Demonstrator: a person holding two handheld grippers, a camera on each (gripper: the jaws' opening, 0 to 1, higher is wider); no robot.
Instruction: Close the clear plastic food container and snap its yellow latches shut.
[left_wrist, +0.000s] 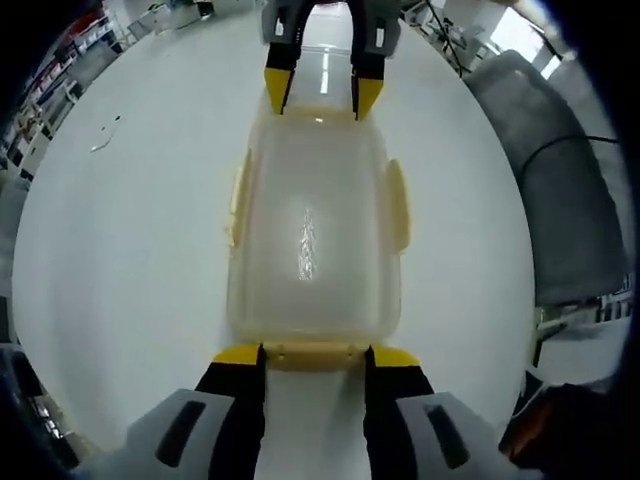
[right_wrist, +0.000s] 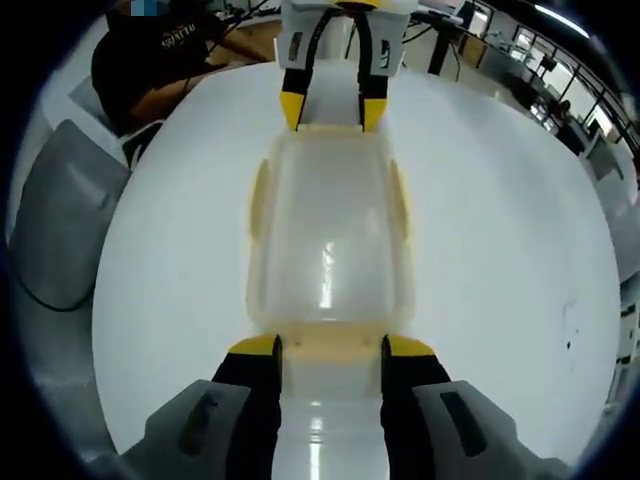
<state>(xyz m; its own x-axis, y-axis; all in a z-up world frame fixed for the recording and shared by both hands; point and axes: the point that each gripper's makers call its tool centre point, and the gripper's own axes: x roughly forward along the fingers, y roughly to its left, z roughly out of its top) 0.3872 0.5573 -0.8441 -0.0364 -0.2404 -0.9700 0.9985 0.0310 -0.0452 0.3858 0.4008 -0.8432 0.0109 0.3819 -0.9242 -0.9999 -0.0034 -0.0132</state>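
On the white table (left_wrist: 120, 250), seen through the left gripper view, the clear plastic food container (left_wrist: 315, 250) lies lengthwise, lid apparently down on it. The left gripper (left_wrist: 315, 352) stands at the container's near end, its jaws spread moderately wide and straddling the near yellow end latch (left_wrist: 313, 353), tips touching or just beside the rim. At the container's far end the right gripper (left_wrist: 322, 95) comes in, likewise open, its tips at the far rim. Two yellow side latches (left_wrist: 398, 205) stand out from the long sides of the container, apparently unsnapped. A grey chair (left_wrist: 560, 200) sits beyond the table on the container's right.

From the right gripper view, the same container (right_wrist: 328, 250) runs away from the right gripper (right_wrist: 330, 345), whose jaws are open and bracket the near end latch (right_wrist: 330, 345); the left gripper (right_wrist: 332, 112) faces it at the far end. A person in dark clothing (right_wrist: 160, 60) sits past the container's far left corner.

As a judgement: both grippers press from opposite ends, so uneven force could slide or pivot the container on the smooth table. A tip slipping off the latch edge could tip the box up, or skew the lid so the side latches miss their catches.
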